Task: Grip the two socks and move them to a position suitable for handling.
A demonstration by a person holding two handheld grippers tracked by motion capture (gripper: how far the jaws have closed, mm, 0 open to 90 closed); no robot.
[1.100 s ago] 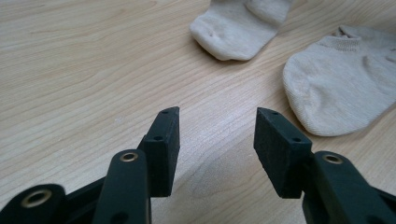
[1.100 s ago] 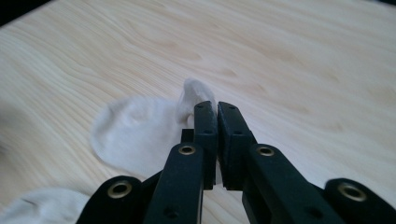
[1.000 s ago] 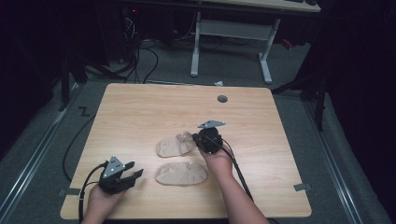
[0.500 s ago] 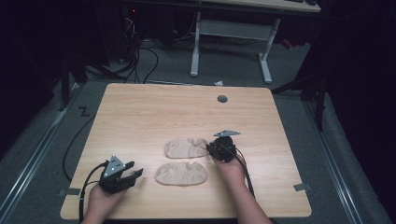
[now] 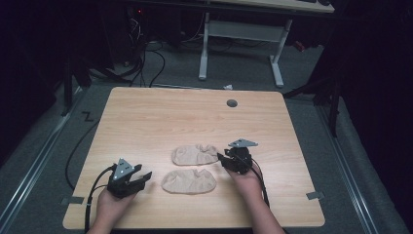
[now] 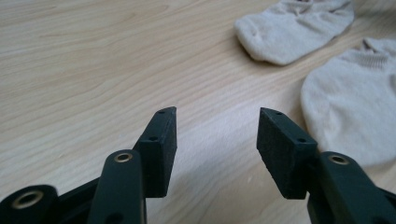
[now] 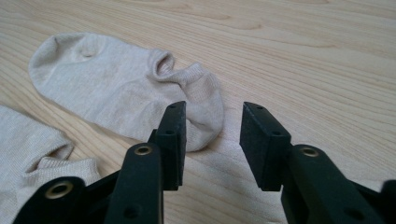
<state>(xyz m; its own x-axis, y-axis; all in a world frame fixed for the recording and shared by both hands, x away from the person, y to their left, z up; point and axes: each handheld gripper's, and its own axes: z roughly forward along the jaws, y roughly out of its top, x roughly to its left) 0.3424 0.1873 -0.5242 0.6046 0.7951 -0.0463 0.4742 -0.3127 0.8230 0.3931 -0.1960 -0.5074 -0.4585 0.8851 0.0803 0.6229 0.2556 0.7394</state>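
Beige knit, two low-cut socks, lying flat side by side on the pale wood desk (image 5: pixel 146 122).

High view: the far sock (image 5: pixel 195 154) lies just beyond the near sock (image 5: pixel 189 181), close together, whether touching I cannot tell. Your right claw (image 5: pixel 225 161) sits just beside the far sock's right end. Your left claw (image 5: pixel 144 176) rests near the left end of the near sock, a little apart from it. A round grommet hole (image 5: pixel 232 103) marks the desk's back edge.

Left gripper view: your left claw (image 6: pixel 216 128) stands open over bare wood, nothing between the jaws. The near sock (image 6: pixel 355 116) lies to its right, the far sock (image 6: pixel 294 29) beyond.

Right gripper view: your right claw (image 7: pixel 212 123) is open too, empty, its jaws low over the desk at the far sock's (image 7: pixel 126 88) cuff end. The rolled opening faces you, and the sock's rounded end lies at the left jaw. A corner of the near sock (image 7: pixel 32 144) shows at lower left.

Handling, as judgement: thin, soft, very light fabric; it will sag and fold when lifted and may drag along the wood. Pinch the doubled cuff edge, where the knit is thickest, rather than the flat sole.

Markings: no brand, label or writing readable on either sock.
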